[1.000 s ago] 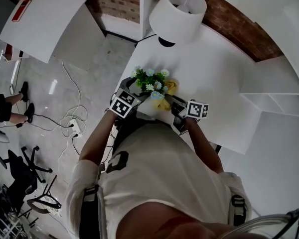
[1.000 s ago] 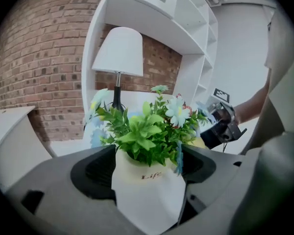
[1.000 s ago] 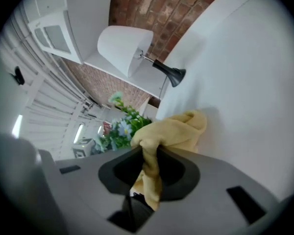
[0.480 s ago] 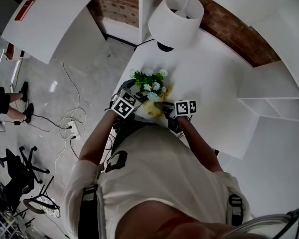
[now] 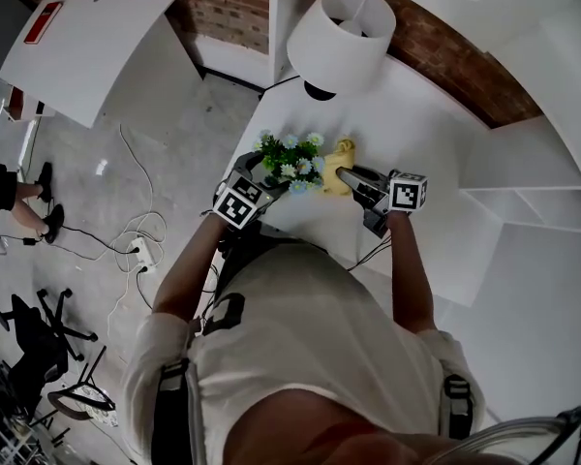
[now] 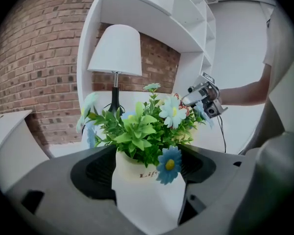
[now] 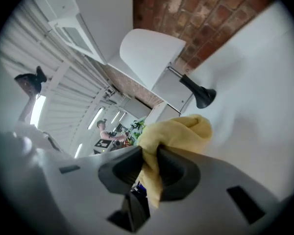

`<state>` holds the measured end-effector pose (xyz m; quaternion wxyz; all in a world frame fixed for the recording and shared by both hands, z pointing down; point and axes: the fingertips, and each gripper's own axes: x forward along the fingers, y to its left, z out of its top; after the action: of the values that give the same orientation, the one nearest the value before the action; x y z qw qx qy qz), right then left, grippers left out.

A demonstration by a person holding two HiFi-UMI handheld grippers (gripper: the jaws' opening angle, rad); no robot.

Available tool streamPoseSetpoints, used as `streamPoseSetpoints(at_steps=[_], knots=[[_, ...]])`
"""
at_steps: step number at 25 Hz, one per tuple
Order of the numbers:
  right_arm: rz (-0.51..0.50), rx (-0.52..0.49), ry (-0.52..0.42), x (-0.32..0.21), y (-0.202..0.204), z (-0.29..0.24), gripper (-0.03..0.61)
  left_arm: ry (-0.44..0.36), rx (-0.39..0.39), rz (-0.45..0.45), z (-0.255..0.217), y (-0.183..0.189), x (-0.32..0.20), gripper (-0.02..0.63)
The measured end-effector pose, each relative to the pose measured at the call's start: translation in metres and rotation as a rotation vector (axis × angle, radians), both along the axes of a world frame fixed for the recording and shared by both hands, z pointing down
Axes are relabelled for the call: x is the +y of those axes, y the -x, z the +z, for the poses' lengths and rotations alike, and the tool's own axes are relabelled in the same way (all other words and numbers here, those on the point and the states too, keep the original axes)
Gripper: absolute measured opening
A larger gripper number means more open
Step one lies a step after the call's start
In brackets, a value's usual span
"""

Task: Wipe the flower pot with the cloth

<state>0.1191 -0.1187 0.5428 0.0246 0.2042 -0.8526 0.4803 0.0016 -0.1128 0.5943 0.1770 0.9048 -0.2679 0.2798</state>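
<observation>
**Bracing the pot at left, holding the cloth ready at right**

Clamping the white flower pot [image 6: 139, 195] between the jaws of the left gripper [image 5: 260, 176], pads pressing on both of its sides, probably steadying it at the near edge of the table [image 5: 436, 134] for wiping. Masking the pot's rim and upper wall with leaves and blue and white flowers [image 5: 292, 155], and covering its flanks with the jaws, so leaving mainly the front wall free. Bunching the yellow cloth [image 5: 341, 153] in the closed jaws of the right gripper [image 5: 350, 174], just beside the flowers, contact not being clear, likely lining up for a stroke. Standing behind, a white lamp [image 5: 341, 29]; flanking at far right, white shelves [image 5: 537, 197], well apart.
</observation>
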Motion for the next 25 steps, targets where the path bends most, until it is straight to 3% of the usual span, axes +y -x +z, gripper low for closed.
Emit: streamPoseSetpoints(at_steps=[4,8,11,16,21,25], knots=[[-0.022,0.122,-0.103,-0.015,0.001,-0.004,0.094,0.003,-0.008,0.037,0.002,-0.002,-0.002,0.367],[-0.100,0.191,-0.074,-0.020,0.020,0.036,0.099,0.043,0.013,0.050,0.011,-0.004,-0.002,0.367],[-0.182,0.172,-0.028,-0.004,0.042,0.052,0.092,0.066,0.039,0.055,0.011,-0.006,-0.002,0.367],[-0.168,0.083,0.038,0.010,0.052,0.056,0.087,0.059,0.038,0.093,0.010,-0.001,-0.004,0.367],[-0.223,0.045,0.096,0.036,0.066,0.063,0.087,0.067,0.014,0.141,0.011,0.005,0.000,0.367],[-0.325,0.104,0.140,0.064,0.073,0.079,0.089,0.064,-0.045,0.179,0.012,0.013,0.004,0.367]])
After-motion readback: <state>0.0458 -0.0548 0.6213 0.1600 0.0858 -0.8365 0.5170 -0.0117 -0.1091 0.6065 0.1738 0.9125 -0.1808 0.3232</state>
